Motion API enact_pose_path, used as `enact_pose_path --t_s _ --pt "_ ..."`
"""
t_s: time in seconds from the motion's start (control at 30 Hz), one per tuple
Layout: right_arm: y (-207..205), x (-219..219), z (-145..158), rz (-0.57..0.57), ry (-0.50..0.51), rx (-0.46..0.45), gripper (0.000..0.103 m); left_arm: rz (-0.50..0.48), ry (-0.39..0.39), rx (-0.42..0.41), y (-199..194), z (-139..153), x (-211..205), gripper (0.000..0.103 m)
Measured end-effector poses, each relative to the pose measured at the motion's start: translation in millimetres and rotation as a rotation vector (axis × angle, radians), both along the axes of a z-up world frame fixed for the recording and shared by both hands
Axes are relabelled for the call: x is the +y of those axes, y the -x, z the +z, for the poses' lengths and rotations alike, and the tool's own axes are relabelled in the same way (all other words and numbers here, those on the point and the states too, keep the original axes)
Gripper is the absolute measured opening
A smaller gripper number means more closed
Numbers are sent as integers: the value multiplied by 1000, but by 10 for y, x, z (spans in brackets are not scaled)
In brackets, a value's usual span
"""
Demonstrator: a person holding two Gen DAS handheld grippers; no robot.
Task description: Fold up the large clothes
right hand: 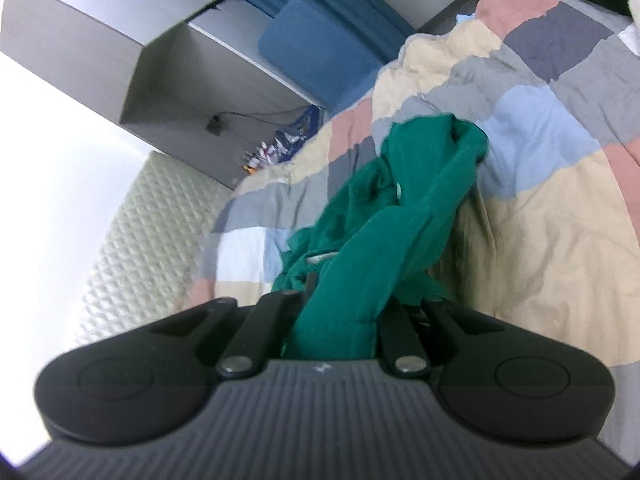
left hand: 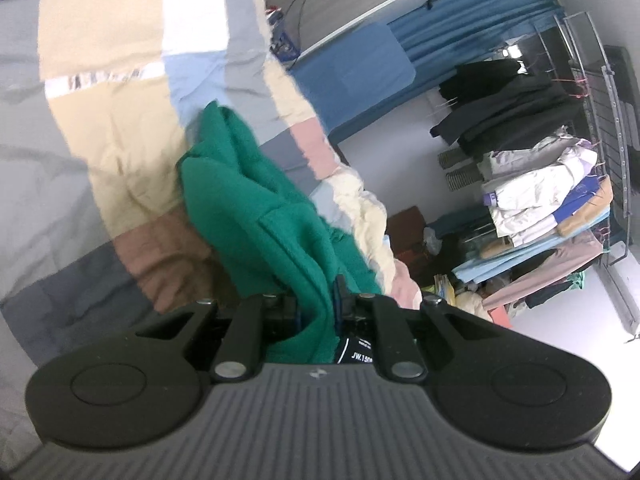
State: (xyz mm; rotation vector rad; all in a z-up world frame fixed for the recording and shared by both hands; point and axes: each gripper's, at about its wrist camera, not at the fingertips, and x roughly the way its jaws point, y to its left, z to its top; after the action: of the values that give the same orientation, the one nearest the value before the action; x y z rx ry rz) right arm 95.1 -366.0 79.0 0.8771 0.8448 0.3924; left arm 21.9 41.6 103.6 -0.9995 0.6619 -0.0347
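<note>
Green knit fabric fills the jaws of both tools. In the left wrist view the left gripper (left hand: 318, 300), black with a ribbed grey body, has its fingers pressed together on a fold of the green knitted garment (left hand: 256, 208), which bunches between them at 6 o'clock and runs away toward 11 o'clock, hanging above the bedding. A black label with white lettering (left hand: 356, 350) shows just right of the pinched cloth.

In the right wrist view the right gripper (right hand: 340, 304), of the same make, pinches another hemmed edge of the same garment (right hand: 404, 216); the cloth twists up from 6 o'clock toward 1 o'clock, with a pale drawcord end (right hand: 320, 257) showing near the middle.

Behind the garment in both views lies the patchwork quilt of cream, grey, pink, light blue and brown squares (left hand: 112, 128), rumpled, covering a bed.

Farther off in the left view, at 3 o'clock, a metal rack piled with folded and hanging clothes (left hand: 548, 184) stands against a pale wall, and a blue curtain (left hand: 472, 28) hangs at 1 o'clock. In the right view, a grey cabinet (right hand: 132, 52) sits at 10 o'clock, and a cream quilted headboard panel (right hand: 148, 232) at 9 o'clock.
</note>
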Motion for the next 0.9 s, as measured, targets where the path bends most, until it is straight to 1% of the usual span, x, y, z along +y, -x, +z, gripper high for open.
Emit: enact_pose_path --t_s 0.07,0.17,0.23,0.3,0.37,0.43,0.5,0.57,0.67,0.73,0.8,0.9 --pt "-16 -60 67 3 2 6 11 -3 -4 2 -37 135 -35 15" --pt "-90 -173 202 -8 -7 23 11 -26 -46 7 -151 345 -111 15" --pt "-184 -174 300 -7 13 41 11 -34 -59 30 -237 452 -138 15" --pt "-297 -155 425 6 57 61 11 -21 -44 46 -266 557 -142 15" --pt "-326 -138 526 32 86 40 11 -27 -66 46 -288 648 -164 15" --pt "-315 -140 558 71 99 21 11 -57 -115 45 -272 716 -217 15" --pt "-251 -175 527 109 90 -6 11 -92 -123 30 -211 690 -225 16" --pt "-139 -273 427 133 32 -30 11 -130 -108 13 -129 606 -198 15" --pt "77 -373 295 161 15 -63 11 -183 -101 -13 7 479 -213 15" --pt "183 -433 239 168 8 -75 11 -241 -124 -40 104 440 -275 15" --pt "289 -505 178 166 20 -85 11 -277 -172 -58 226 407 -332 15" --pt "428 -553 74 198 -18 -63 11 -262 -176 -89 453 300 -293 15"
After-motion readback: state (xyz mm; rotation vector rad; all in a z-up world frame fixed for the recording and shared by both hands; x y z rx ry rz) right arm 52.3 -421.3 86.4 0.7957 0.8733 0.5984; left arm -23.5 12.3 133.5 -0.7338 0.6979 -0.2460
